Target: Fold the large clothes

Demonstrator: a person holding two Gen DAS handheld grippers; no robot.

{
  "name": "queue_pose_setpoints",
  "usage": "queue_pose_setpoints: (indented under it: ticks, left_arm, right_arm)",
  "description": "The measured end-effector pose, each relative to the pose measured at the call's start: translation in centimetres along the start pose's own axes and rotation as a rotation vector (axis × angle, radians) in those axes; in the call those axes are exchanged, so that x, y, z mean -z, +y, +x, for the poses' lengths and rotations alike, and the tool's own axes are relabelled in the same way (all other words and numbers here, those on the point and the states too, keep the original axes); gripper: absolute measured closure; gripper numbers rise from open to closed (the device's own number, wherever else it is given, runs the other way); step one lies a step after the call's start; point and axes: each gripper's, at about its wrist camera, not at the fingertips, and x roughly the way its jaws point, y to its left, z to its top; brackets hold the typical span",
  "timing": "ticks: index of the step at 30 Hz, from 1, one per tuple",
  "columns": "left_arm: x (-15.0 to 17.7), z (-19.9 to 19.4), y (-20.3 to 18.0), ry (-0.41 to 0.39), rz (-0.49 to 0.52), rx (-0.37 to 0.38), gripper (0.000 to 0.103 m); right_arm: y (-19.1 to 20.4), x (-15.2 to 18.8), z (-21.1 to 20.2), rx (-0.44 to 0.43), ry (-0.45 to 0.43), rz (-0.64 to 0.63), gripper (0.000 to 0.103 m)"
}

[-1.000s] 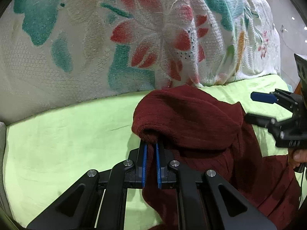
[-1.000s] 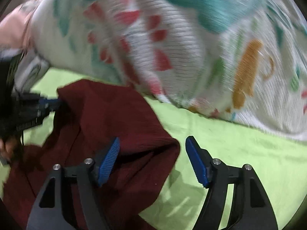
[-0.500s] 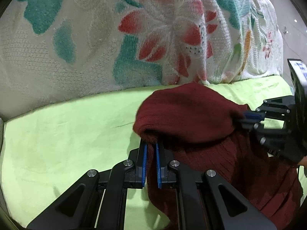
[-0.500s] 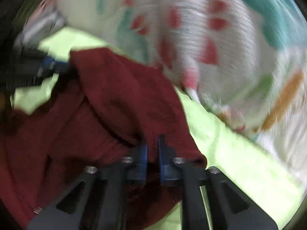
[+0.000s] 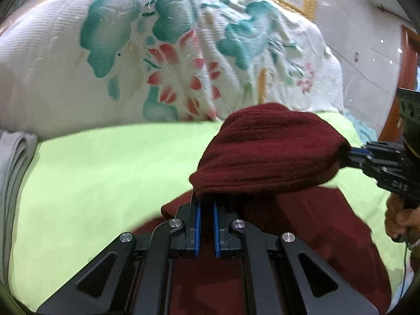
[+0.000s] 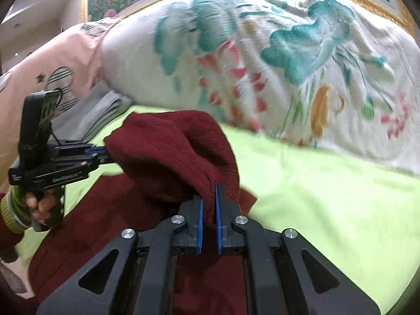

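Mid-fold: left gripper (image 5: 206, 204) and right gripper (image 6: 208, 197) each clenched on an edge of the maroon sweater (image 5: 267, 155), lifted over the green sheet (image 5: 105, 173); laying-over remains.

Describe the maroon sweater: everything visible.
The sweater is a dark maroon ribbed knit. Its far edge is lifted into a sagging fold, pinched at one end by the left gripper and at the other by the right gripper. The rest lies rumpled on the green sheet.
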Motion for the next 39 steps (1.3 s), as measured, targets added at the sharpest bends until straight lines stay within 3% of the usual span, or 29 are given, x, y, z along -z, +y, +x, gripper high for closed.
queue_pose_setpoints:
  ticks: [10, 12, 14, 17, 21, 26, 29, 33, 35, 39]
  left_arm:
    - [10.4, -4.4, -2.3, 0.077, -0.08, 0.017, 0.096]
    - [12.0, -4.6, -2.2, 0.103, -0.103, 0.023, 0.093]
    - [13.7, -4.7, -1.9, 0.142, -0.13, 0.026, 0.089]
    - [16.3, -5.6, -1.2, 0.186, -0.171, 0.042, 0.08]
    - [18.6, -7.7, 0.2, 0.203, -0.252, 0.079, 0.064]
    - [18.3, -8.6, 2.2, 0.197, -0.435, 0.222, 0.059]
    - [17.0, -7.9, 2.9, 0.199, -0.504, 0.265, 0.057]
    - [14.4, -8.4, 1.4, 0.142, -0.424, 0.225, 0.056]
    - [13.0, -8.5, -0.7, 0.133, -0.31, 0.223, 0.052]
    - [11.5, -7.1, -5.1, 0.142, -0.034, 0.125, 0.048]
  right_arm:
    - [7.4, 11.5, -3.5, 0.053, 0.091, 0.072, 0.094]
    - [8.0, 12.7, -3.1, 0.052, 0.117, 0.078, 0.088]
    - [8.4, 14.0, -2.9, 0.045, 0.146, 0.096, 0.064]
    - [8.2, 15.2, -3.9, 0.029, 0.144, 0.151, 0.05]
    - [6.6, 16.3, -6.0, -0.035, 0.121, 0.276, 0.05]
    - [2.5, 16.6, -6.2, -0.124, 0.076, 0.539, 0.05]
    - [0.9, 16.0, -5.1, -0.113, 0.062, 0.632, 0.05]
    - [0.7, 15.4, -3.5, -0.1, 0.077, 0.654, 0.05]
    - [0.7, 15.4, -2.7, -0.107, 0.092, 0.661, 0.05]
    - [0.6, 15.6, -1.8, -0.12, 0.113, 0.675, 0.05]
